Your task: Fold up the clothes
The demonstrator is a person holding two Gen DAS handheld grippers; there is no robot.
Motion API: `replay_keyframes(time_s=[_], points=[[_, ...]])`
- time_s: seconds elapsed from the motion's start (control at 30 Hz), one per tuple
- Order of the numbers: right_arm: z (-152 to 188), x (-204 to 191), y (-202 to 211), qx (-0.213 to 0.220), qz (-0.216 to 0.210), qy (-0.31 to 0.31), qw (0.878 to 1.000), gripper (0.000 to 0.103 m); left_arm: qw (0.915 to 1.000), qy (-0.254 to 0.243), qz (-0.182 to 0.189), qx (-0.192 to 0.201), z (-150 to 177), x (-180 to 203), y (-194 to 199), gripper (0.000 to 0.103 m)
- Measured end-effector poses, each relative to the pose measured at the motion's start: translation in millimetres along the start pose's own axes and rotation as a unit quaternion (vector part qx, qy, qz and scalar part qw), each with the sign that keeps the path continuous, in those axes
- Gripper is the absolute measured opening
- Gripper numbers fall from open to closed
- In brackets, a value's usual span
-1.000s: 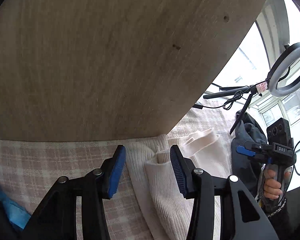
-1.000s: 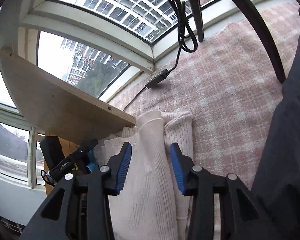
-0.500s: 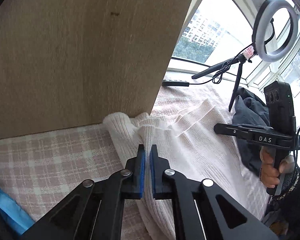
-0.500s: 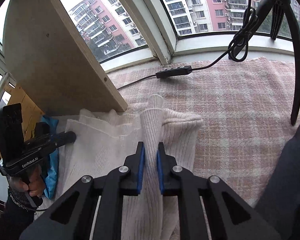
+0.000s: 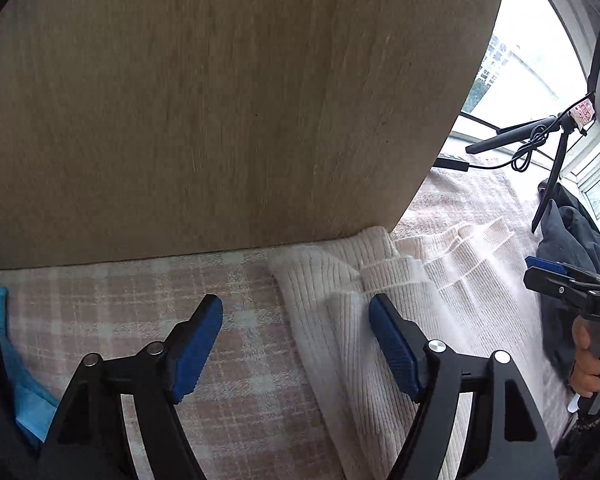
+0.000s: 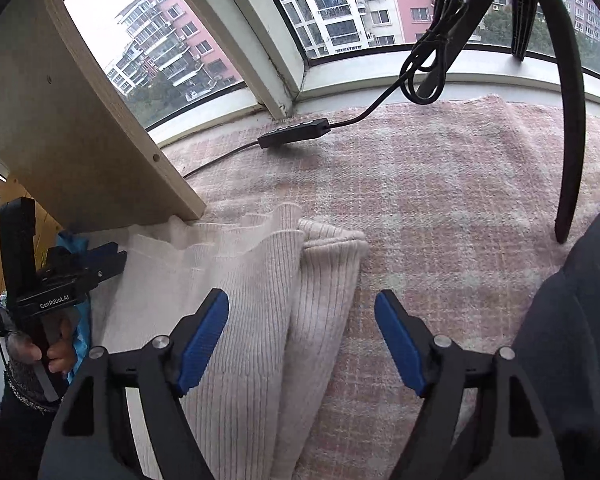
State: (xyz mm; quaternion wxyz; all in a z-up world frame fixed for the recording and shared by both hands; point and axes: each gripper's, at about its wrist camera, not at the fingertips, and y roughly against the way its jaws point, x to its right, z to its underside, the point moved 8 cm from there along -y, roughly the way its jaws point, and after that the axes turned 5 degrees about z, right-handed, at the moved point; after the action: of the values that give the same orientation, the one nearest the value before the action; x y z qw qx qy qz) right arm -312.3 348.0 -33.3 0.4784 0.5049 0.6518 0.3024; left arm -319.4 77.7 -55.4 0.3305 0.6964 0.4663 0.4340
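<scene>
A cream ribbed knit garment lies folded lengthwise on a pink plaid cloth, its top end against a wooden panel. My left gripper is open and empty, straddling the garment's left edge just above it. In the right wrist view the garment lies flat with layered folds. My right gripper is open and empty over its right edge. Each gripper also shows in the other's view, the right one and the left one.
A dark grey garment is heaped at the right, also in the right wrist view. A ring-light tripod and its cable with inline remote stand on the plaid cloth by the window. A blue item lies at the left.
Both grippers were shut on folds of the cream garment half a second ago. Both have now opened and let it go, and the garment lies flat.
</scene>
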Motion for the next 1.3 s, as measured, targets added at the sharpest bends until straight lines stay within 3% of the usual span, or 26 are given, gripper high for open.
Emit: replay_keyframes(time_s=[0.03,0.07,0.1,0.13,0.17,0.23,0.33,0.43,0.63,0.73,0.83,0.87,0.9,0.93,1.03,1.1,1.2,1.3], points=[[-1,1,-6,-0.006,0.0,-0.006,1.0,0.075,1.0,0.003,0.003,-0.004,-1,0,-5,0.075],[-3,1,-8,0.0,0.001,-0.012,1.0,0.073,0.9999,0.0,0.01,-0.002,-2,2,-8,0.066],[-4,0,-10,0.001,-0.005,-0.018,1.0,0.056,0.9998,-0.007,0.021,0.002,-3,6,-7,0.054],[-3,-3,-12,-0.008,-0.023,-0.026,0.999,0.04,0.9994,-0.014,0.031,0.006,-3,11,-3,0.023],[-2,-6,-11,-0.01,-0.038,-0.03,0.999,0.024,0.9989,-0.02,0.041,0.011,-3,16,0,0.018],[-1,-14,0,0.01,-0.052,-0.026,0.998,0.019,0.9975,-0.031,0.06,0.02,-3,25,10,0.01],[2,-28,35,0.042,-0.064,-0.018,0.997,0.016,0.9937,-0.025,0.101,0.042,0,36,48,0.009],[6,-47,90,0.084,-0.089,-0.013,0.992,0.016,0.9862,-0.033,0.14,0.082,6,47,115,0.009],[4,-87,212,0.192,-0.082,0.033,0.977,0.015,0.9638,-0.1,0.17,0.179,7,91,252,0.009],[23,-100,254,0.224,-0.065,0.059,0.971,0.015,0.9533,-0.158,0.149,0.21,35,116,289,0.009],[80,-97,257,0.207,-0.012,0.088,0.974,0.016,0.9536,-0.204,0.125,0.183,93,128,277,0.015],[106,-93,251,0.188,0.005,0.096,0.977,0.023,0.9577,-0.213,0.12,0.151,119,125,261,0.031],[138,-86,242,0.156,0.015,0.098,0.983,0.039,0.9628,-0.216,0.117,0.114,151,117,245,0.04],[173,-76,228,0.119,0.027,0.092,0.988,0.046,0.9673,-0.214,0.114,0.076,185,108,230,0.045],[257,-36,184,0.026,0.072,0.043,0.996,0.049,0.9792,-0.178,0.097,-0.015,273,77,199,0.042],[283,-16,176,0.009,0.078,0.006,0.997,0.049,0.9857,-0.133,0.091,-0.049,304,64,184,0.038],[285,-13,180,0.028,0.064,-0.021,0.997,0.049,0.9908,-0.083,0.1,-0.04,313,56,187,0.038],[271,-31,181,0.043,0.044,-0.012,0.998,0.049,0.992,-0.064,0.109,-0.008,290,55,185,0.038]])
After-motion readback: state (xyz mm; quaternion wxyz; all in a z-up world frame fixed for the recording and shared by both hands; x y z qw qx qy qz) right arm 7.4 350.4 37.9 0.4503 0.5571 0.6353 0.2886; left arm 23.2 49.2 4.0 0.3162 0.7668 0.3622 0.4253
